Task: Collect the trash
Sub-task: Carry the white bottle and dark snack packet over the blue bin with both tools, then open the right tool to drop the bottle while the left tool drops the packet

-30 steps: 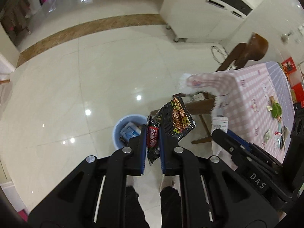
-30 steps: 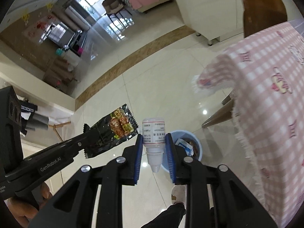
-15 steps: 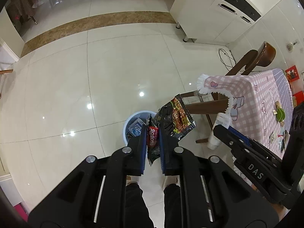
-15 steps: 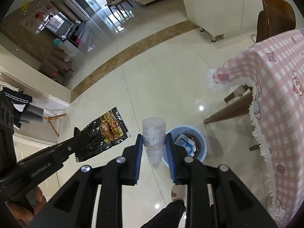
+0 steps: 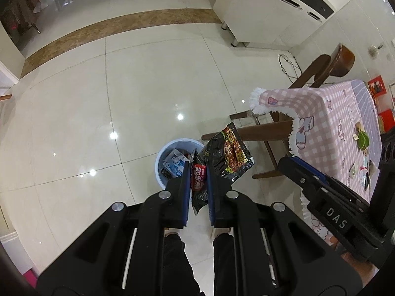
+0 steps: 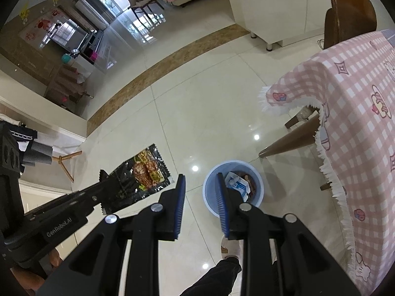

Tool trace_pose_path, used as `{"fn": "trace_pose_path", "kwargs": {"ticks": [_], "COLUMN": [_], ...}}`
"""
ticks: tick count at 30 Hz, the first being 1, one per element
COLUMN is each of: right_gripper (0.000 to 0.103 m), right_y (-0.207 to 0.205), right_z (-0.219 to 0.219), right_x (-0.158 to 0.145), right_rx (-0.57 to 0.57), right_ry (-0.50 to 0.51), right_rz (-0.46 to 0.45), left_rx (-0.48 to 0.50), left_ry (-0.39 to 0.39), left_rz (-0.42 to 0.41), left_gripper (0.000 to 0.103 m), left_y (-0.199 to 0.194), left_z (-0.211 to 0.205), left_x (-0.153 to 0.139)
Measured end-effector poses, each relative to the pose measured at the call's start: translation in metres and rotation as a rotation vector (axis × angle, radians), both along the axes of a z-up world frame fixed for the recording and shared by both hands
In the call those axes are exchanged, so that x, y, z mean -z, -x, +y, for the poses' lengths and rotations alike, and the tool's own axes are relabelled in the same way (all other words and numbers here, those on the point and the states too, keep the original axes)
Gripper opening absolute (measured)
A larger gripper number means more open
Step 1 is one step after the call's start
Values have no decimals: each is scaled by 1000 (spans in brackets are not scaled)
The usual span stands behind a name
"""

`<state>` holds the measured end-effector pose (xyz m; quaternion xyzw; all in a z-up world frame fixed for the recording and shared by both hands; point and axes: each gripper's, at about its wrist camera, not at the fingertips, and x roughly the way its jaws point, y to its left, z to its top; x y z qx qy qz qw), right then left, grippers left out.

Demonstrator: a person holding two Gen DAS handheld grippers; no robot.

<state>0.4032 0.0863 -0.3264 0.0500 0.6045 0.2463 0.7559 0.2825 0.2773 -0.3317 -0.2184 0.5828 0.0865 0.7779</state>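
My left gripper [image 5: 199,170] is shut on a black snack wrapper [image 5: 228,154] with red and yellow print, held above and just right of the blue waste bin [image 5: 161,157] on the floor. The wrapper also shows in the right wrist view [image 6: 140,175], pinched in the left gripper. My right gripper [image 6: 199,181] is open and empty, above the floor just left of the bin [image 6: 209,192]. The bin holds white-and-blue packets and brown trash.
A table with a pink checked cloth [image 5: 328,123] stands to the right, with small items on top [image 5: 363,139]. A wooden chair [image 5: 330,66] and a white cabinet [image 5: 266,12] are behind it. The person's legs and shoes [image 5: 219,231] are below the grippers.
My right gripper has opened and the white bottle it held is gone from between its fingers. The left gripper still holds the wrapper near the bin.
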Motion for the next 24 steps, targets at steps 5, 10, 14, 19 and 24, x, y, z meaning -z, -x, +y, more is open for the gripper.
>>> {"fn": "trace_pose_path", "kwargs": {"ticks": [5, 10, 14, 19, 24], "right_gripper": [25, 25, 25, 25, 25], "right_y": [-2, -3, -6, -6, -5], "right_z": [-10, -19, -29, -37, -49], "right_x": [-1, -2, -3, -6, -8], "right_rx": [19, 37, 52, 70, 90], "right_ry": [1, -1, -6, -13, -23], "right_rz": [6, 10, 14, 16, 24], "left_rx": [28, 55, 70, 79, 89], "left_ry": [-1, -3, -3, -1, 1], "left_rz": [27, 41, 54, 67, 70], "left_gripper": [12, 12, 12, 12, 14], "left_y": [-5, -11, -15, -22, -29], "left_z": [-10, -21, -30, -37, -46], "left_x": [6, 9, 12, 13, 14]}}
